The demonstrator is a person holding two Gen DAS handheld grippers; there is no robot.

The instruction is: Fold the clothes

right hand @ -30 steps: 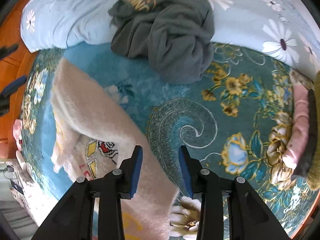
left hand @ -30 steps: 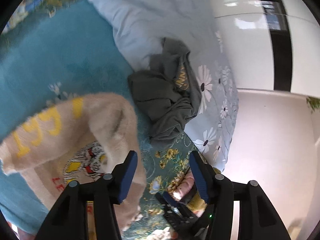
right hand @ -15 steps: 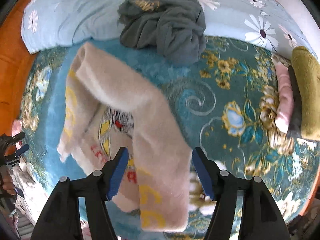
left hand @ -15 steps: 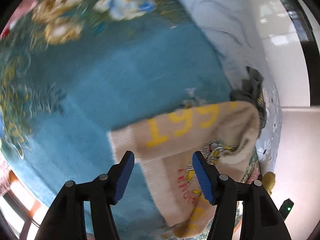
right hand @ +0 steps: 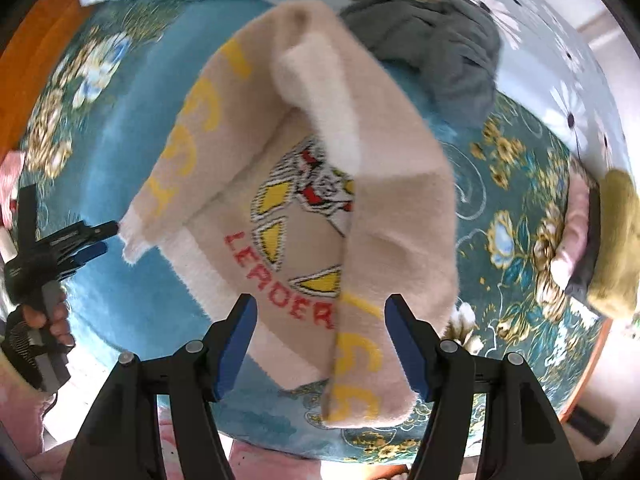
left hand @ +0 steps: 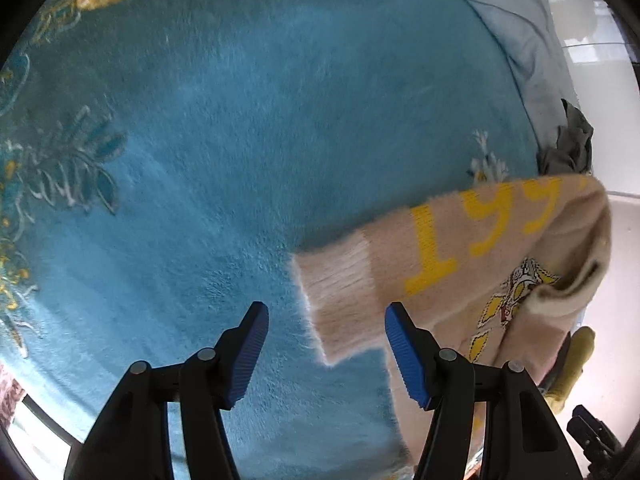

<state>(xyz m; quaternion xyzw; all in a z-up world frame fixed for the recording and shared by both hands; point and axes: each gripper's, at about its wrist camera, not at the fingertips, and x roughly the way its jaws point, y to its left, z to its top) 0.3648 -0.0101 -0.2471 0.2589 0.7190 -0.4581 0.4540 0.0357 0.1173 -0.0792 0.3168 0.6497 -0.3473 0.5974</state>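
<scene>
A beige fuzzy sweater (right hand: 304, 184) with yellow numbers and red lettering lies on the teal blanket (left hand: 224, 152), both sleeves folded over its front. My left gripper (left hand: 326, 352) is open and empty, its fingers on either side of the left sleeve cuff (left hand: 340, 300); it also shows at the left of the right wrist view (right hand: 94, 238). My right gripper (right hand: 320, 344) is open and empty above the sweater's hem and right sleeve (right hand: 384, 240).
A crumpled grey garment (right hand: 432, 40) lies beyond the sweater, by a pale blue daisy-print duvet (right hand: 560, 64). Folded pink, dark and olive clothes (right hand: 608, 240) are stacked at the right. A wooden bed edge (right hand: 36, 32) runs at the far left.
Both grippers opened wider and let the sleeves drop onto the sweater's front. The left gripper swung round and down toward the left cuff. The right gripper drew back toward the hem.
</scene>
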